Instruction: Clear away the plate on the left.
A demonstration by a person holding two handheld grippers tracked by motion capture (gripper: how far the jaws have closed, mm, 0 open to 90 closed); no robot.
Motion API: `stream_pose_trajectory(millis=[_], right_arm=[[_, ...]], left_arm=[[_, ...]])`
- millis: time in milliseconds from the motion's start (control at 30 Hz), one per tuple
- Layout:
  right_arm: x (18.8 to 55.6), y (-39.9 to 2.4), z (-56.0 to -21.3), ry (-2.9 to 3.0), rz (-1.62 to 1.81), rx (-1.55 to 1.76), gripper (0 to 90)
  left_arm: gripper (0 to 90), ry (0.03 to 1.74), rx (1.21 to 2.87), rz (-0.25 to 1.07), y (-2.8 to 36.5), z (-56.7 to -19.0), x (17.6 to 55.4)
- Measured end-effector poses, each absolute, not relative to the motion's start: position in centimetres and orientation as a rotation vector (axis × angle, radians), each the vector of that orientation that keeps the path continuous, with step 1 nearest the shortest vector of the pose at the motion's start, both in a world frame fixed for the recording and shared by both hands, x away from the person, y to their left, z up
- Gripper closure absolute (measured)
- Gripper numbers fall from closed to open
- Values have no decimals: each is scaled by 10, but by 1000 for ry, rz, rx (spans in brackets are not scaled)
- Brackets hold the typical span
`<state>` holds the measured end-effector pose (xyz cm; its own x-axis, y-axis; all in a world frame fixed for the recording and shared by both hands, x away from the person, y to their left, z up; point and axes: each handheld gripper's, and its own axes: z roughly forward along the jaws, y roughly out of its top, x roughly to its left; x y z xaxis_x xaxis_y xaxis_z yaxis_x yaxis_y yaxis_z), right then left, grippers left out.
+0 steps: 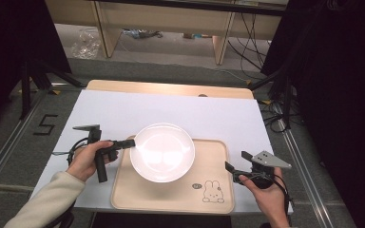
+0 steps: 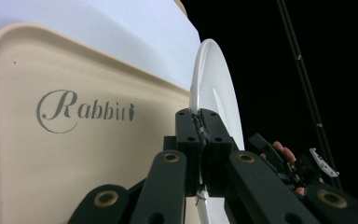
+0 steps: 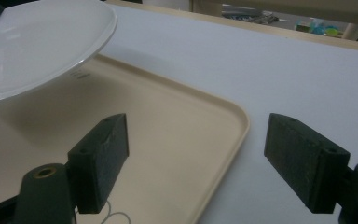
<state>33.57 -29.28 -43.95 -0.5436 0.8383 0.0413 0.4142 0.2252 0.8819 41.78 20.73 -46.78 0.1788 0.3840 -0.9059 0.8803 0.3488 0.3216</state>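
A white round plate (image 1: 161, 152) hangs over a beige tray (image 1: 171, 197) printed with a rabbit and the word "Rabbit". My left gripper (image 1: 132, 143) is shut on the plate's left rim. In the left gripper view the two pads (image 2: 200, 126) pinch the thin edge of the plate (image 2: 212, 79) above the tray (image 2: 74, 154). My right gripper (image 1: 235, 160) stands open off the tray's right edge with nothing between its jaws. In the right gripper view the plate (image 3: 32, 42) floats above the tray (image 3: 168, 140) and casts a shadow on it.
The tray lies at the front of a white sheet (image 1: 123, 111) that covers a wooden table. Black stands and cables crowd the floor on both sides. Wooden furniture legs (image 1: 104, 33) stand beyond the table's far edge.
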Motion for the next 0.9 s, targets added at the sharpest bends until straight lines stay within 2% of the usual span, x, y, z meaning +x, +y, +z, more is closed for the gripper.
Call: stream_pose_trajectory(millis=[900], right_arm=[[336,-293,-440,2059,1269,1150,227]], left_arm=[[870,1448,1322,-537,195,-479,416]])
